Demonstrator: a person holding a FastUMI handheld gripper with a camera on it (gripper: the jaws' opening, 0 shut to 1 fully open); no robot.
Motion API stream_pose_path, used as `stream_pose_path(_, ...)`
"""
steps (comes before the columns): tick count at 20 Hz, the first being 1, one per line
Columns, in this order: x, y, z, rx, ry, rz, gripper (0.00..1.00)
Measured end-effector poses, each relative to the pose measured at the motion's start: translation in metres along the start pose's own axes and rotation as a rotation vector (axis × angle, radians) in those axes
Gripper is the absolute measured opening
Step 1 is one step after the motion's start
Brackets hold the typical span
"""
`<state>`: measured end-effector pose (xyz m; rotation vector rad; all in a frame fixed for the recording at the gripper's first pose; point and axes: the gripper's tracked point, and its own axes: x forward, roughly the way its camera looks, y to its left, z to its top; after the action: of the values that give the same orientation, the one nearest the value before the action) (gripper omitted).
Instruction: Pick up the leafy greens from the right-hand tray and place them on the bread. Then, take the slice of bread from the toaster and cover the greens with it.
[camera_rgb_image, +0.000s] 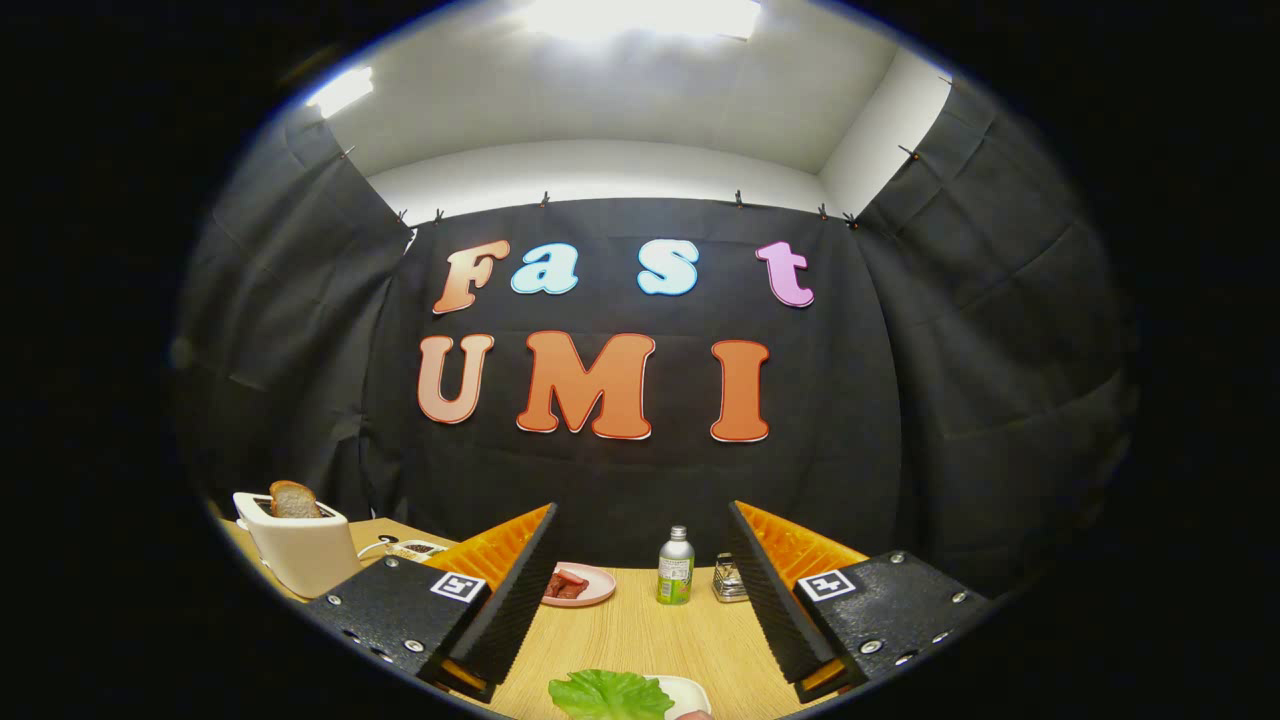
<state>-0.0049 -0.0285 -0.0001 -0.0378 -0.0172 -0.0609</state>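
Two fingers of the gripper (640, 590) spread wide, nothing between them. Leafy greens (610, 695) lie on a white tray (690, 690) just below the gap, nearer than the fingertips. Beyond the greens: small bottle (676, 566), pink plate (590, 582) left of it. Toaster (298, 550) far left of the greens, bread slice (294, 500) standing in its slot.

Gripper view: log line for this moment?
gripper: open, empty | leafy greens: between fingers, near | toaster: bread slice in slot
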Motion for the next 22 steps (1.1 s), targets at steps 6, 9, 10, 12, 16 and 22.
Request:
stream_pose_path(6,0.006,0.005,-0.002,0.014,0.031,0.05,0.97)
stream_pose_path(9,0.01,0.014,-0.017,0.017,0.114,0.101,0.97)
stream_pose_path(10,0.011,0.017,-0.022,0.016,0.14,0.118,0.97)
stream_pose_path(12,0.015,0.015,-0.036,0.016,0.198,0.135,0.97)
stream_pose_path(16,0.019,0.014,-0.053,-0.01,0.289,0.168,0.98)
stream_pose_path(22,0.022,0.017,-0.093,-0.025,0.473,0.222,0.98)
